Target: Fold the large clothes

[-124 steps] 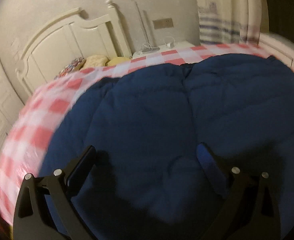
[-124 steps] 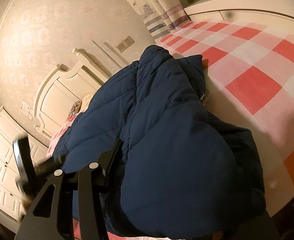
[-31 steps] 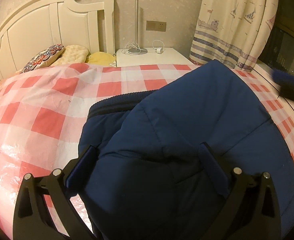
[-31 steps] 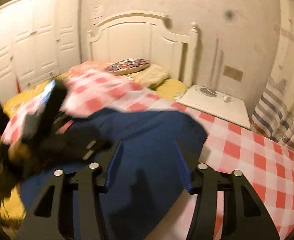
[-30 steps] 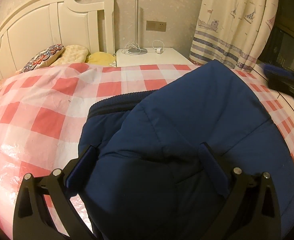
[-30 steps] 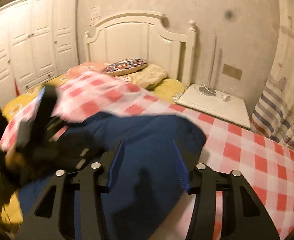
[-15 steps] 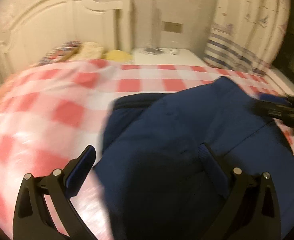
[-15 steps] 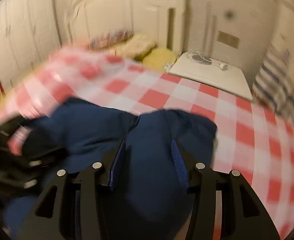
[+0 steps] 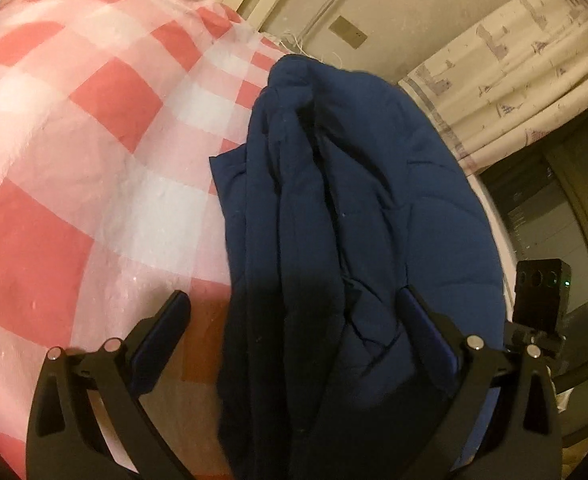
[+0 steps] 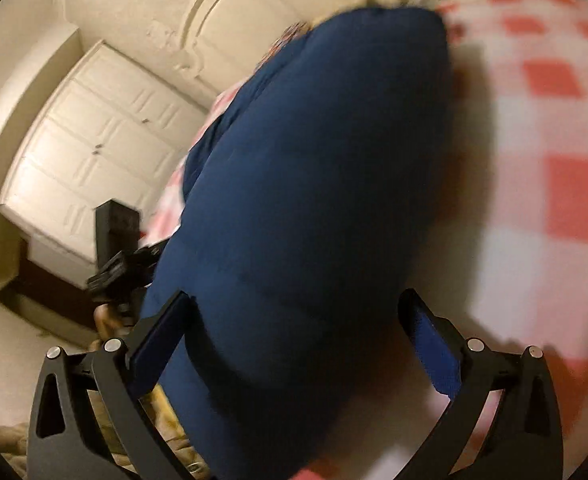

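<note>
A dark blue padded jacket (image 9: 366, 208) lies folded in a thick bundle on the red and white checked bedspread (image 9: 73, 152). My left gripper (image 9: 294, 312) is open, its fingers either side of the bundle's near end, not closed on it. In the right wrist view the same jacket (image 10: 314, 184) fills the middle, and my right gripper (image 10: 294, 312) is open around its near end. The other gripper's black body shows at the right edge of the left wrist view (image 9: 540, 300) and at the left of the right wrist view (image 10: 117, 240).
A white headboard (image 10: 261, 20) and white wardrobe doors (image 10: 89, 152) stand behind the bed. A patterned curtain (image 9: 514, 72) hangs at the far right by a dark window. The checked bedspread (image 10: 554, 140) extends right of the jacket.
Both grippers have swung down and tilted close over the jacket's near end. The jacket now lies as a narrower, thicker bundle. The right wrist view is blurred by motion.
</note>
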Demonstrator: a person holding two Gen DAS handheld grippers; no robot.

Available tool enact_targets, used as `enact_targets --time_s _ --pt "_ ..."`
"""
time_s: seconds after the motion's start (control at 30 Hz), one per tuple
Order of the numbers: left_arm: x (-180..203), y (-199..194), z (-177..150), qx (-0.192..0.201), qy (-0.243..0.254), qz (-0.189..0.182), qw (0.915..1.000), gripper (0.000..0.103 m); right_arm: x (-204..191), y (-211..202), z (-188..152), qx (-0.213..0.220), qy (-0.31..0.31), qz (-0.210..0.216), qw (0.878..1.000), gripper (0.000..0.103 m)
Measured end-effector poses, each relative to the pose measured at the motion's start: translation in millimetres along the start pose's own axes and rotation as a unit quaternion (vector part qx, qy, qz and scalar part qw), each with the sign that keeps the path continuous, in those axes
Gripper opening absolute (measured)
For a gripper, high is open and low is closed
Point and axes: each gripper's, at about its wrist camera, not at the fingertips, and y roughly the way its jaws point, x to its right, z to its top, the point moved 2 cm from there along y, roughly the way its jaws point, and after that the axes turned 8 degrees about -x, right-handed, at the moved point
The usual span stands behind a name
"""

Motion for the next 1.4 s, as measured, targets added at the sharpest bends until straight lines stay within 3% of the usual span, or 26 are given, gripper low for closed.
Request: enact_targets --time_s 0.03,0.07,0.17,0.3,0.47,0.63,0.77,0.87,0.93,0.97,1.0,1.07,1.13,1.23,1.27,1.3,1.4 --pt "5 4 1 -0.001 0.009 -0.002 1.0000 0.091 -2 3 -1 0.003 -0.003 -0.003 1.000 0.099" --pt "11 9 3 -0.005 0.014 -0.036 0.9992 0.081 -6 4 -2 0.011 -0.017 -0.011 1.000 0.098" --pt "34 18 13 0.004 0.030 -0.018 0.9994 0.069 -13 -7 -4 0.043 -0.036 -0.029 0.998 0.079" --pt "91 54 48 0.008 0.054 0.003 0.9985 0.059 0 -37 4 0.084 -0.032 -0.080 0.993 0.074" --pt "142 109 99 0.012 0.036 0.009 0.9992 0.059 55 -86 52 0.111 0.013 -0.137 0.984 0.074" --pt "151 137 131 0.028 0.028 0.027 0.9988 0.069 94 -99 89 0.124 0.045 -0.158 0.979 0.075" --pt "147 121 128 0.057 0.051 0.062 0.9951 0.081 88 -97 82 0.137 0.069 -0.182 0.971 0.081" --pt "147 93 113 0.098 0.046 0.090 0.9901 0.083 59 -114 58 0.175 0.033 -0.251 0.952 0.081" --pt "152 70 98 0.138 0.042 0.127 0.9813 0.085 31 -115 40 0.207 -0.018 -0.268 0.941 0.081" --pt "156 58 90 0.157 0.044 0.136 0.9772 0.086 19 -108 32 0.203 -0.043 -0.283 0.936 0.082" --pt "160 47 82 0.172 0.045 0.142 0.9738 0.088 10 -93 27 0.181 -0.068 -0.316 0.929 0.084" --pt "172 24 68 0.201 0.054 0.156 0.9656 0.092 2 -71 20 0.155 -0.120 -0.397 0.897 0.087" --pt "190 -1 56 0.234 0.076 0.170 0.9541 0.101 -7 -61 8 0.131 -0.145 -0.426 0.883 0.088" --pt "224 -50 35 0.300 0.115 0.208 0.9239 0.101 -30 -81 -14 0.135 -0.159 -0.370 0.905 0.082" --pt "230 -63 29 0.314 0.123 0.214 0.9168 0.101 -42 -92 -21 0.155 -0.162 -0.368 0.902 0.084" --pt "243 -80 20 0.336 0.135 0.226 0.9044 0.101 -53 -105 -28 0.177 -0.165 -0.371 0.896 0.085" --pt "276 -107 1 0.366 0.165 0.242 0.8832 0.101 -84 -154 -48 0.258 -0.170 -0.355 0.882 0.091"
